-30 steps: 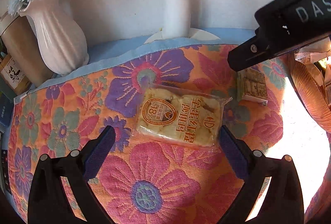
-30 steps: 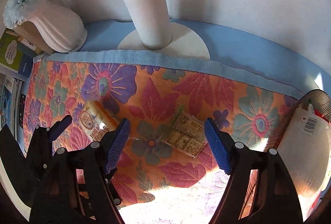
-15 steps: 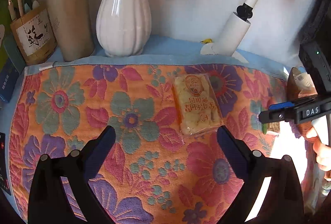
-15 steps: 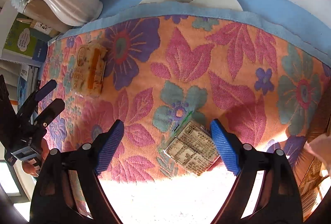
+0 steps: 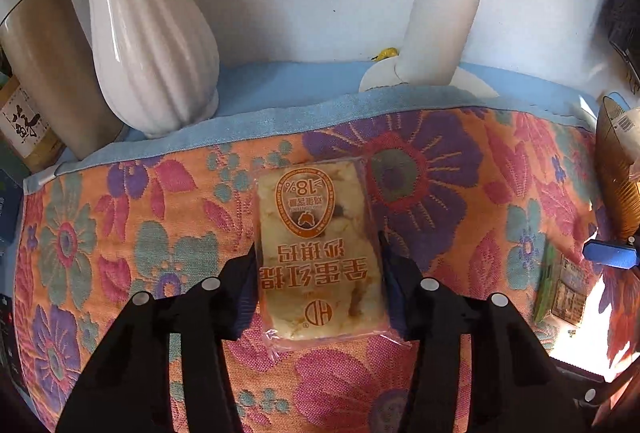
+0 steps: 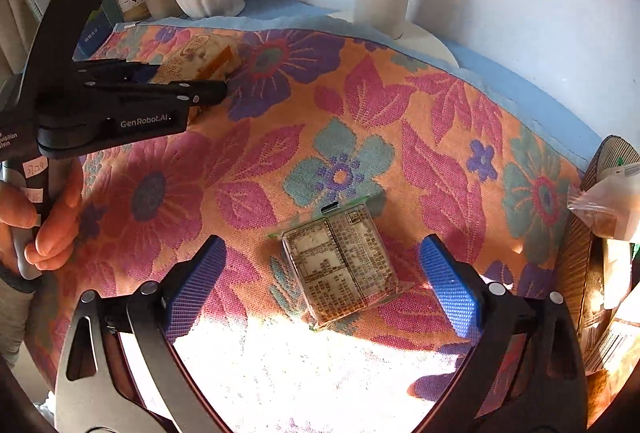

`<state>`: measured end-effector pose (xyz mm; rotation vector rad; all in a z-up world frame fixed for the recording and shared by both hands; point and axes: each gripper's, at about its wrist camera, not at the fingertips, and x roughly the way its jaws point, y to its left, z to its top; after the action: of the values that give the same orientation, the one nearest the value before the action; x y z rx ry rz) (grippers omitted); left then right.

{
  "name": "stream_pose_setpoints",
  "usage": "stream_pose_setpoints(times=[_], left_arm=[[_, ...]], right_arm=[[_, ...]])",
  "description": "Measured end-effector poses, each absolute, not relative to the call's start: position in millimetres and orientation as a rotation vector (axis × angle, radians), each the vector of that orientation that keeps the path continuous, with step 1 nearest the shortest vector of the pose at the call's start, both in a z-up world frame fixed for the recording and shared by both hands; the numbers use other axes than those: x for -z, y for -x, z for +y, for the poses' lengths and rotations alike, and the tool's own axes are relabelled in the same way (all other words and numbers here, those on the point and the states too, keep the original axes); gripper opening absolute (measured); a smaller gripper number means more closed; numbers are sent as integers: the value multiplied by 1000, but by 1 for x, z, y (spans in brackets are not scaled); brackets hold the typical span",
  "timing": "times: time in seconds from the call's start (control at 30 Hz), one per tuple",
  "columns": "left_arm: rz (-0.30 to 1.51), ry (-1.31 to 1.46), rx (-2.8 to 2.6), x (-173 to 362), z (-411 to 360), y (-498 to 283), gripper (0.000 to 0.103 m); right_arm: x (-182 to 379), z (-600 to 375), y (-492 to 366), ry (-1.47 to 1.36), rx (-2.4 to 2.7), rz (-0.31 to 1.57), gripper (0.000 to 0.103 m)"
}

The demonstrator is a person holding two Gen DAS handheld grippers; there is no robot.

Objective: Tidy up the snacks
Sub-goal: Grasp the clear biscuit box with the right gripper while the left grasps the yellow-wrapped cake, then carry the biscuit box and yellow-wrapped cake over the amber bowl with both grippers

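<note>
A clear-wrapped yellow cake snack with an orange label [image 5: 318, 253] lies on the floral cloth [image 5: 120, 233]. My left gripper [image 5: 318, 285] has closed on its two long sides and grips it on the cloth; it also shows in the right wrist view [image 6: 192, 89], with the snack [image 6: 200, 53] between its fingers. A second snack, a square clear packet with a printed label [image 6: 340, 265], lies between the wide-open blue pads of my right gripper [image 6: 320, 281], not touched. That packet also shows in the left wrist view [image 5: 564, 293].
A white ribbed vase [image 5: 148, 41], a beige canister [image 5: 48, 73] and a white lamp post on a round base [image 5: 440, 25] stand along the back wall. A woven basket [image 6: 600, 253] holding packaged snacks sits at the right edge. Strong sunlight whitens the near cloth.
My left gripper has moved forward over the cake snack and shut on it. My right gripper has moved so that the square packet lies centred between its open pads.
</note>
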<state>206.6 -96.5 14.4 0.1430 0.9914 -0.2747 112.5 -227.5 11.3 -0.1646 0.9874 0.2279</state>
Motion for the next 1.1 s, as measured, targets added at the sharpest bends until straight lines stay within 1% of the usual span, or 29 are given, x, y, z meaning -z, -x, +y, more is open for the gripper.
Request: stream_pose_setpoints(times=[0.07, 0.17, 0.2, 0.23, 0.33, 0.43, 0.63, 0.77, 0.8, 0.9, 1.1], left_arm=[[991, -128, 297, -17, -96, -200, 44], [987, -106, 347, -22, -94, -180, 44], [977, -102, 358, -24, -93, -171, 44], [971, -98, 368, -25, -92, -162, 44], [963, -97, 384, -28, -91, -134, 44], [957, -95, 389, -27, -93, -103, 44], [905, -101, 444, -32, -97, -40, 44], [863, -134, 438, -27, -91, -14, 44], [856, -171, 407, -26, -94, -14, 44], [793, -152, 415, -34, -91, -10, 44], [781, -174, 381, -33, -91, -8, 44]], right_arm=[[-4, -232, -109, 140, -226, 968, 96], [0, -237, -105, 94, -222, 949, 82], [-1, -237, -102, 99, -215, 942, 63], [-3, -237, -98, 98, -213, 939, 46], [-8, -234, -78, 70, -175, 918, 46], [-8, -232, -39, 54, -102, 905, 46], [-1, -228, 39, 126, 84, 859, 46], [13, -232, 51, 66, 68, 856, 47], [12, -232, 52, 63, 67, 849, 47], [13, -232, 52, 66, 70, 850, 47], [14, -233, 57, 49, 69, 841, 48]])
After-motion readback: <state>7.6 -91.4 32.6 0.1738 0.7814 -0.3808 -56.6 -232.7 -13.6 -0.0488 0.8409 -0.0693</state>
